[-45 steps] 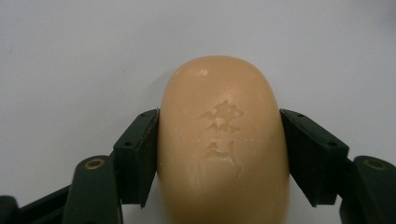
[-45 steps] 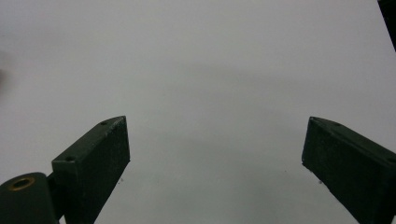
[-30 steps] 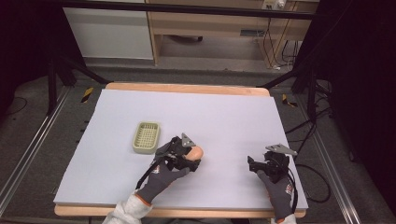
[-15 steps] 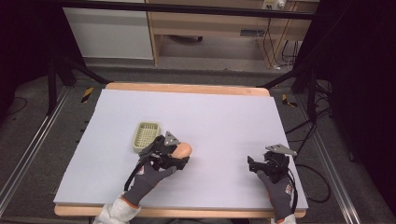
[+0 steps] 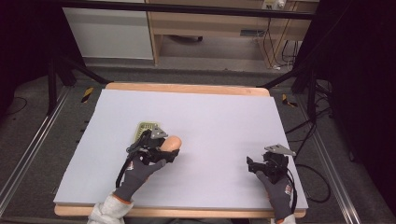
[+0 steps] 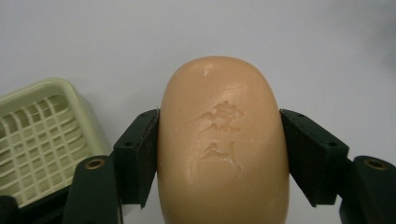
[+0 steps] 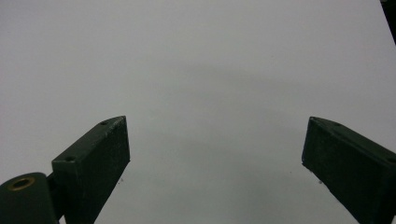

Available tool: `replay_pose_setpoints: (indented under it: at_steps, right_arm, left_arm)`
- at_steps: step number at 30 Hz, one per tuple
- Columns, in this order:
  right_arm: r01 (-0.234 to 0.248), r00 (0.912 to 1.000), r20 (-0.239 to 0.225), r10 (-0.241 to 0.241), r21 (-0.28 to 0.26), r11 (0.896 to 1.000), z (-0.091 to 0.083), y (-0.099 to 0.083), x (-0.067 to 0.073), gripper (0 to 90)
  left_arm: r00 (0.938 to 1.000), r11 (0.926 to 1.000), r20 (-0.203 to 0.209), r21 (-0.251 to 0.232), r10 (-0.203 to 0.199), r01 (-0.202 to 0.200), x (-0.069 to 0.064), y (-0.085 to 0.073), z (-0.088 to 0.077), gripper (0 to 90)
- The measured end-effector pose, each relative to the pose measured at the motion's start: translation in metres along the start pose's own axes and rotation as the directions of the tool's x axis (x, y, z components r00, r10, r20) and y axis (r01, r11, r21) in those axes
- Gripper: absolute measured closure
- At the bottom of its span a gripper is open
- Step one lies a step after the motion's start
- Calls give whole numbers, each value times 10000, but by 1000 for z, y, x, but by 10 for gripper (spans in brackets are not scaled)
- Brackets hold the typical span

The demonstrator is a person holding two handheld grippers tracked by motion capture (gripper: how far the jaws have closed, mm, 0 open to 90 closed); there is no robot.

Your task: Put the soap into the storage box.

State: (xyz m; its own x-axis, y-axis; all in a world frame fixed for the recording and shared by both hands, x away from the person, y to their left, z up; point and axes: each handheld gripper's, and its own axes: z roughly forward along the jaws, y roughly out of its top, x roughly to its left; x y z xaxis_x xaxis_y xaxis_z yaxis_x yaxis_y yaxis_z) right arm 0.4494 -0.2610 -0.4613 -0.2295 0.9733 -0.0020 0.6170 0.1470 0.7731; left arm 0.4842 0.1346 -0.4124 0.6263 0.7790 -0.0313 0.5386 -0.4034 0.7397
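Presently held soap bar (image 6: pixel 223 144) squarely between left tongs (image 6: pixel 219 154), just beside slatted soap dish (image 6: pixel 44 140) on counter (image 5: pixel 215 121). Advised: moved over dish centre, lowered level, released gently. Kept right tongs (image 7: pixel 215 158) wide, empty, well apart.

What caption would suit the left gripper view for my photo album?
A black claw squeezes a peach-coloured bar of soap above a white table, beside a pale green soap dish.
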Motion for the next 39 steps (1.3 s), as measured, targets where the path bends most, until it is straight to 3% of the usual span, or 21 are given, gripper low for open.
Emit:
replay_pose_setpoints:
  at_steps: [15, 28, 39]
  right_arm:
    - [-22, 10000, -14, 22, 38, 10000, 1, 0, 1, 80]
    - [12, 10000, -18, -12, 40, 10000, 1, 0, 1, 80]
    - [39, 10000, -5, -39, 32, 10000, 2, 0, 1, 80]
  left_arm:
    - [9970, 9975, -423, -310, -644, 631, 27, 2, -11, 318]
    - [9907, 9925, -766, -561, -1124, 1082, 48, 1, -20, 318]
    - [9854, 9903, -1043, -488, -1344, 1299, 62, -2, -19, 318]
